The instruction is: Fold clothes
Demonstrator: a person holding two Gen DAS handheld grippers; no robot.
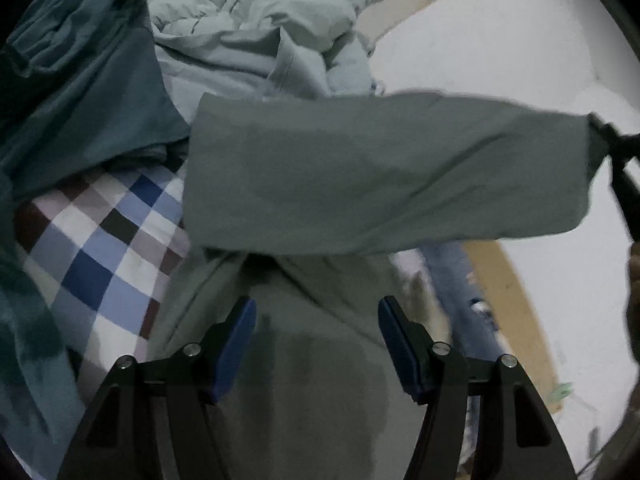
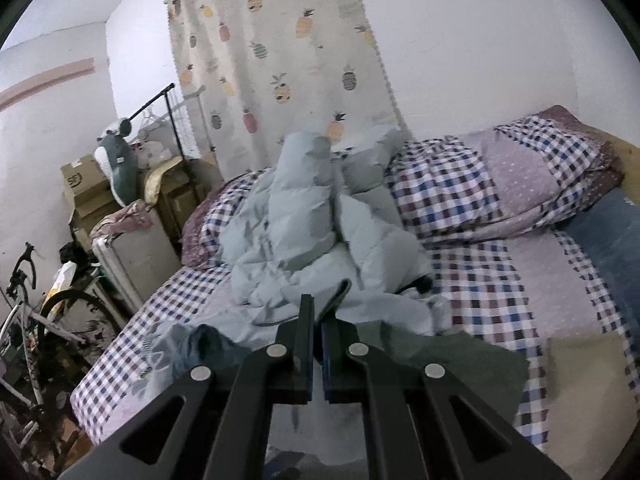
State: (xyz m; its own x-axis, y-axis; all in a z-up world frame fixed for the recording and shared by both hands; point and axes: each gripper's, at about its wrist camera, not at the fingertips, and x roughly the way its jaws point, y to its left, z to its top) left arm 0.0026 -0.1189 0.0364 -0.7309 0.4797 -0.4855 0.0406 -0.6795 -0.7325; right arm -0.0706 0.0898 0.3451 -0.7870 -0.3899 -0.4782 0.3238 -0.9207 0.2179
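Checkered bed (image 2: 500,280): right gripper (image 2: 318,320) clamps grey-green garment (image 1: 380,172).

Both views are dim and cool-toned, with flat, soft light and no hard shadows. The left wrist view is the darker: the grey-green garment (image 1: 384,176) reads muddy, and motion blur smears its lower folds and the jeans (image 1: 460,300) at 4 o'clock. The white wall (image 2: 480,40) at 1 o'clock in the right wrist view is brightest, nearly washed out. Fisheye distortion bends the bed (image 2: 500,280) and walls, and black vignette fills the corners. Compression blockiness softens fine detail.
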